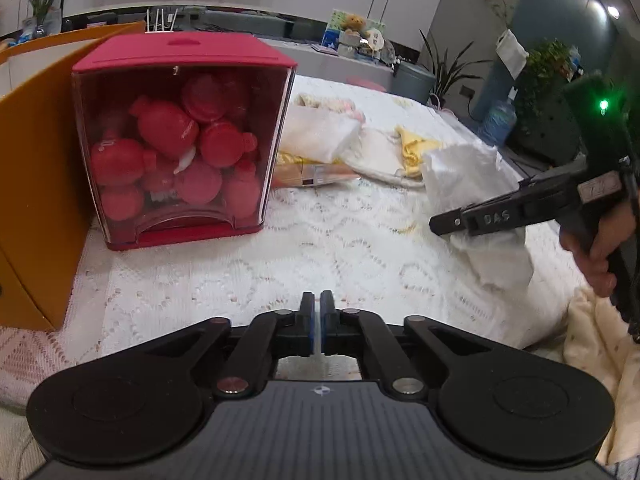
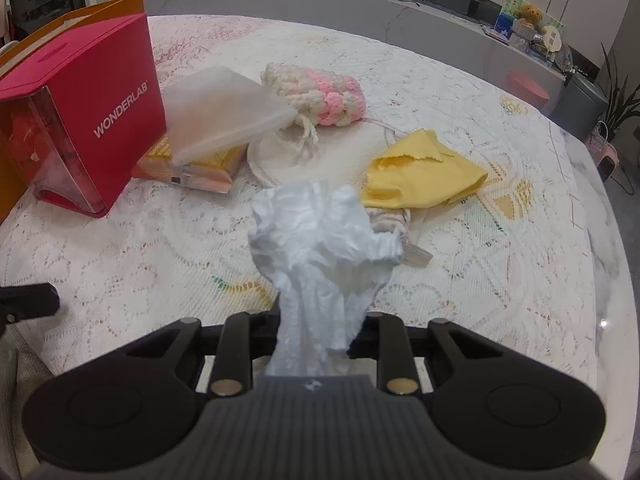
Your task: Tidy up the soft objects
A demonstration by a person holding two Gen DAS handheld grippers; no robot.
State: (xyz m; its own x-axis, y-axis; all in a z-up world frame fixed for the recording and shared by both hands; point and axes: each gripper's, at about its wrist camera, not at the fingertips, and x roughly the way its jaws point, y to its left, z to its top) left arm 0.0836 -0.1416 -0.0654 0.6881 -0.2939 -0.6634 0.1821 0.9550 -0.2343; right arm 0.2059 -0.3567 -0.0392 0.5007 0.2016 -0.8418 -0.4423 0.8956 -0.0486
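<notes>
Right tongs [image 2: 316,328] clamp crumpled white tissue [image 2: 320,232]; left tongs [image 1: 318,312] closed, empty.

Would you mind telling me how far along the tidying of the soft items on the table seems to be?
Nothing looks sorted yet. In hand: the right tongs are shut on a crumpled white tissue, lifted off the lace tablecloth; the left tongs are shut and empty. Left: the yellow cloth, the pink-and-cream knitted piece and a round white pad lie loose beside the red box.
</notes>
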